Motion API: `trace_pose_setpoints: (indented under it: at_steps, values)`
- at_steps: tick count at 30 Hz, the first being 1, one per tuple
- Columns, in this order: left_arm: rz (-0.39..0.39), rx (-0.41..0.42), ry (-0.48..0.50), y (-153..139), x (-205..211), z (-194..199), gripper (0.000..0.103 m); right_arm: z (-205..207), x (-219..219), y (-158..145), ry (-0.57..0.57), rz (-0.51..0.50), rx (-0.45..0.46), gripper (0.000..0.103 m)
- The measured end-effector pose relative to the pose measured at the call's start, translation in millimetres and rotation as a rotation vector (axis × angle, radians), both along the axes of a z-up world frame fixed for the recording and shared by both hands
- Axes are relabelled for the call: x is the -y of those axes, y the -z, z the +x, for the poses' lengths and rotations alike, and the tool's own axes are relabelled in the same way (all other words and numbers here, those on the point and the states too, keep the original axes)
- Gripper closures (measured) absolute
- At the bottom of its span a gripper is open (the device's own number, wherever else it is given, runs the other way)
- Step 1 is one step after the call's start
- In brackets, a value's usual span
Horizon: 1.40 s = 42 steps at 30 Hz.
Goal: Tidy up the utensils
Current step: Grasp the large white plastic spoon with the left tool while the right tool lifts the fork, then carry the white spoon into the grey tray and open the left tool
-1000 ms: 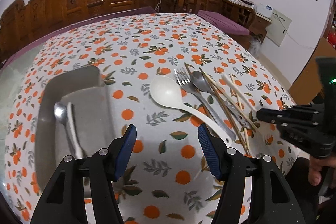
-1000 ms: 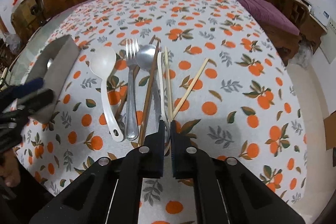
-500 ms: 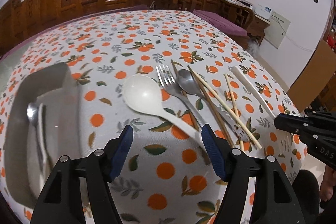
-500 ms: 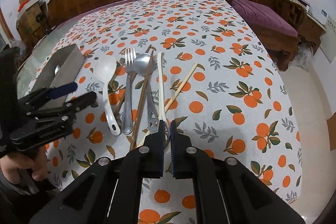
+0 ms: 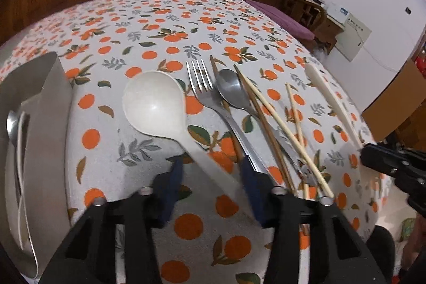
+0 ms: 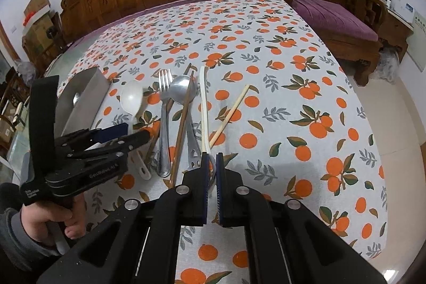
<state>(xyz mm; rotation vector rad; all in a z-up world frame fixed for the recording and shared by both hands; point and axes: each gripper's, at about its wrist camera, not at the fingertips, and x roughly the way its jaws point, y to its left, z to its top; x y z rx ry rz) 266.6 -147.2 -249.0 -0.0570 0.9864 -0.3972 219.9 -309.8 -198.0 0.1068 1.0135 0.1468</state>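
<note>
A white plastic spoon (image 5: 153,103) lies on the orange-print tablecloth. Its handle runs back between the fingers of my left gripper (image 5: 211,177). Those jaws are closing, with a gap still showing on each side of the handle. Beside the spoon lie a metal fork (image 5: 199,81), a metal spoon (image 5: 230,89), brown chopsticks (image 5: 266,124) and pale chopsticks (image 5: 293,108). My right gripper (image 6: 211,167) is shut on the near end of a long white plastic knife (image 6: 203,103), whose far end points away over the table. The left gripper (image 6: 130,133) shows low over the white spoon (image 6: 131,99).
A metal tray (image 5: 53,87) stands at the left and holds a metal spoon (image 5: 12,121) and a white utensil (image 5: 21,151). A person's hand (image 6: 53,217) grips the left tool. Carved wooden benches line the far side; the table edge drops off at the right.
My left gripper has come down and forward over the white spoon's handle, and its jaws have narrowed around it. The right gripper still holds the white knife, now slightly raised.
</note>
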Motion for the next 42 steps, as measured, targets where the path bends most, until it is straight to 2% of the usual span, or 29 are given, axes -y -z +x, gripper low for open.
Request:
trace_pose_setpoints:
  at_steps: [1, 2, 3, 6, 20, 30, 42]
  values:
    - [-0.017, -0.012, 0.002, 0, -1, 0, 0.074, 0, 1, 1, 0.004, 0.005, -0.003, 0.097]
    - [-0.025, -0.017, 0.002, -1, -3, -2, 0.081, 0, 1, 2, 0.005, 0.007, -0.004, 0.097]
    - [-0.028, -0.018, 0.004, -2, -4, -4, 0.093, 0, 2, 2, 0.007, 0.010, -0.006, 0.097]
    - [-0.041, -0.008, 0.009, -10, -9, -9, 0.099, 0, 0, 3, 0.000, 0.009, -0.006, 0.097]
    - [0.023, 0.098, -0.001, -56, -37, -38, 0.099, -7, -31, 4, -0.076, -0.005, 0.003, 0.097]
    - [0.047, 0.163, -0.030, -85, -67, -56, 0.099, -18, -51, -8, -0.122, -0.002, 0.034, 0.097]
    - [0.037, 0.164, -0.105, -99, -107, -57, 0.099, -22, -75, -23, -0.173, 0.001, 0.065, 0.097]
